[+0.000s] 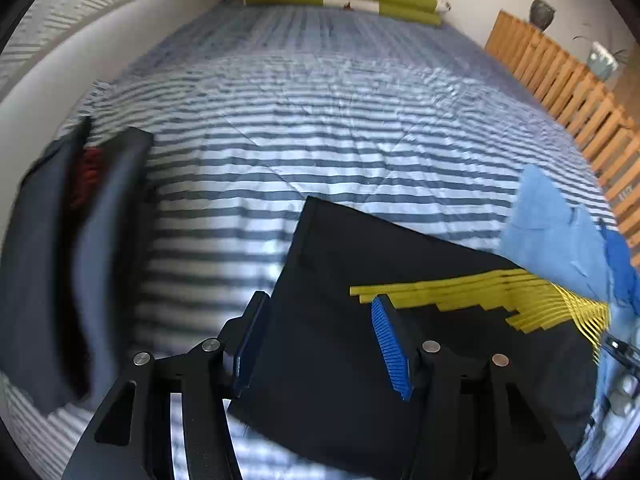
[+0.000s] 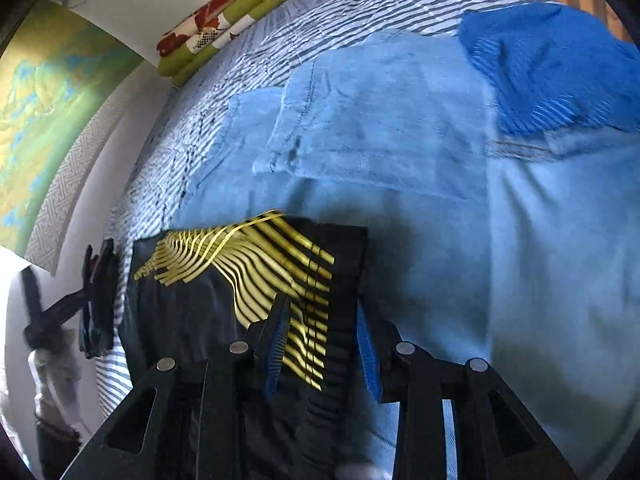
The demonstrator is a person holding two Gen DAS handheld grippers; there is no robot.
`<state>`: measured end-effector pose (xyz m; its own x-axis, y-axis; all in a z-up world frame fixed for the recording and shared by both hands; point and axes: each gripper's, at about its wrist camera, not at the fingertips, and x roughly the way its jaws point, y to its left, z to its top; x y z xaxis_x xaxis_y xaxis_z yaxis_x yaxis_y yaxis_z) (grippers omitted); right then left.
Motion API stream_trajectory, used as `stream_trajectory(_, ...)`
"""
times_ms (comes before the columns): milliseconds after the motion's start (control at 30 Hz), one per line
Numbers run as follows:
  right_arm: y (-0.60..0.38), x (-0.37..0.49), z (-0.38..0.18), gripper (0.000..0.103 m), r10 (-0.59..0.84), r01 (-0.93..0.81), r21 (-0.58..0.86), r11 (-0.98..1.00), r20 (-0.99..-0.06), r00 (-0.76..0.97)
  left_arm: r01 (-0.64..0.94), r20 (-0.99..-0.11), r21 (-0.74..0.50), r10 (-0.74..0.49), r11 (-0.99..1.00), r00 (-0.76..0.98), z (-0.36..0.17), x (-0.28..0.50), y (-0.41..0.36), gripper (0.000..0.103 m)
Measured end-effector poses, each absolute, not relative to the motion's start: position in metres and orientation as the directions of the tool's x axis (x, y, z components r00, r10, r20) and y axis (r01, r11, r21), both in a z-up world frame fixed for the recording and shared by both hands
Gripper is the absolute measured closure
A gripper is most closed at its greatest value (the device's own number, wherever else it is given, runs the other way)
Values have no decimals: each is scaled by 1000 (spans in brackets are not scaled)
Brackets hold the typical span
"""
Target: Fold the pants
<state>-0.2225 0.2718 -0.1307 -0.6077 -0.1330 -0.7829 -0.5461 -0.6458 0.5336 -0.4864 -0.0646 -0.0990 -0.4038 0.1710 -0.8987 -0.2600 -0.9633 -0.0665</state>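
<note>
One folded black pair of pants (image 1: pixel 344 320) on bed (image 1: pixel 320 120); left gripper (image 1: pixel 316 344) and right gripper (image 2: pixel 320 344) fingers apart, unclamped. Step: fold complete, seemingly. Next: stack aside.

Pants (image 1: pixel 332 320): smooth black cloth w/ yellow print; bedspread (image 1: pixel 320 120): quilted cloth.

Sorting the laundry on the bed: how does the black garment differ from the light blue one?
The black garment bears yellow stripes; the light blue garment is plain. The black one lies folded flat and compact; the light blue one spreads wide and rumpled. Both rest on the striped bedspread.
</note>
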Motion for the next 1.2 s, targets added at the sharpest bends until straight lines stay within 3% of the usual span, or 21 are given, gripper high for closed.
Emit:
stream_trajectory(133,273,-230,-127,80,-122,-531,524,-666,-778,-616,-245,-907,-28,128,-969,-401,-132,-519,-48,46)
stream_trajectory(200,272,-231,-126,81,-96,-530,499,-685,-784,-613,-230,-907,-17,111,-973,-405,-146,-531,-41,76)
stream_trajectory(233,274,-230,-128,82,-95,-533,500,-682,-784,-613,-218,-910,12,79,-976,-406,-153,-535,-38,101)
stream_trajectory(267,276,-229,-129,84,-99,-536,509,-673,-780,-617,-212,-909,33,59,-977,-413,-156,-535,-37,103)
stream_trajectory(500,279,-225,-121,88,-24,-550,489,-678,-762,-647,-141,-841,71,17,-987,-541,-147,-541,-35,103)
stream_trajectory(567,280,-226,-123,84,14,-575,439,-690,-786,-618,-74,-826,117,-56,-990,-560,-147,-548,-40,103)
stream_trajectory(667,280,-228,-128,78,26,-579,401,-710,-806,-591,-77,-860,23,20,-997,-511,-149,-554,-50,102)
stream_trajectory(767,275,-229,-119,71,50,-573,364,-734,-812,-581,-129,-844,50,27,-990,-536,-136,-543,-49,100)
stream_trajectory(900,275,-222,-111,70,42,-567,375,-734,-808,-588,-191,-837,30,80,-981,-541,-102,-512,-67,98)
stream_trajectory(1000,274,-213,-97,71,51,-563,388,-730,-790,-611,-227,-826,3,126,-974,-549,-75,-478,-88,89)
stream_trajectory(1067,269,-205,-85,70,40,-540,402,-739,-775,-630,-264,-832,-25,166,-964,-529,-63,-446,-107,77)
stream_trajectory(1200,247,-193,-76,71,10,-480,374,-793,-781,-625,-297,-848,10,150,-955,-509,-63,-378,-144,72)
